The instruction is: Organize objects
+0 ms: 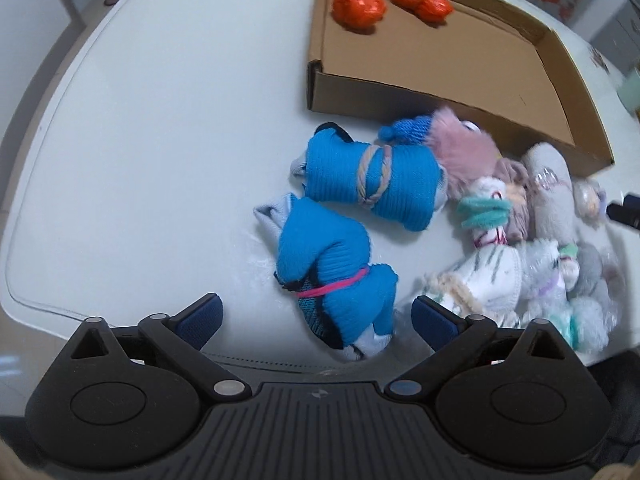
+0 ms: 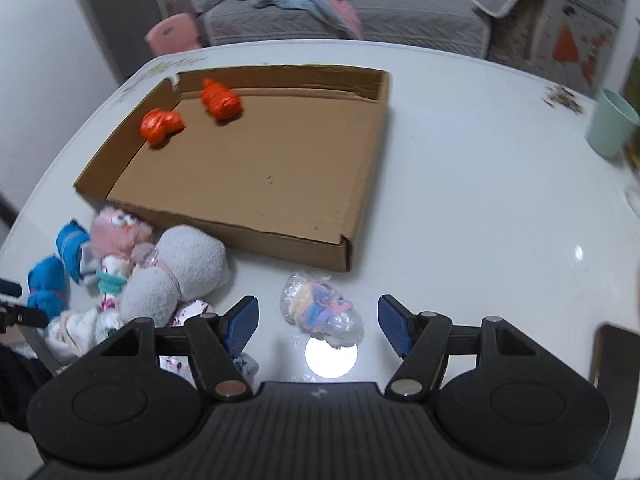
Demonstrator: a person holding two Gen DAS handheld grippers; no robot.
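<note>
A shallow cardboard box [image 2: 360, 168] [image 1: 440, 98] lies on the white table with two orange bundles [image 2: 160, 126] [image 2: 221, 101] in its far left corner. My left gripper [image 1: 316, 316] is open, its jaws on either side of a blue sock bundle tied with a pink band [image 1: 332, 276]. A second blue bundle tied with a beige band [image 1: 372, 180] lies just beyond it. My right gripper [image 2: 318, 320] is open around a plastic-wrapped pastel bundle [image 2: 320, 312] on the table in front of the box.
A pile of sock bundles sits against the box's near wall: a pink fluffy one [image 1: 464, 148], grey ones [image 2: 176, 272], white patterned ones [image 1: 488, 272]. A mint cup [image 2: 610, 126] stands at the far right. A sofa [image 2: 340, 12] is behind the table.
</note>
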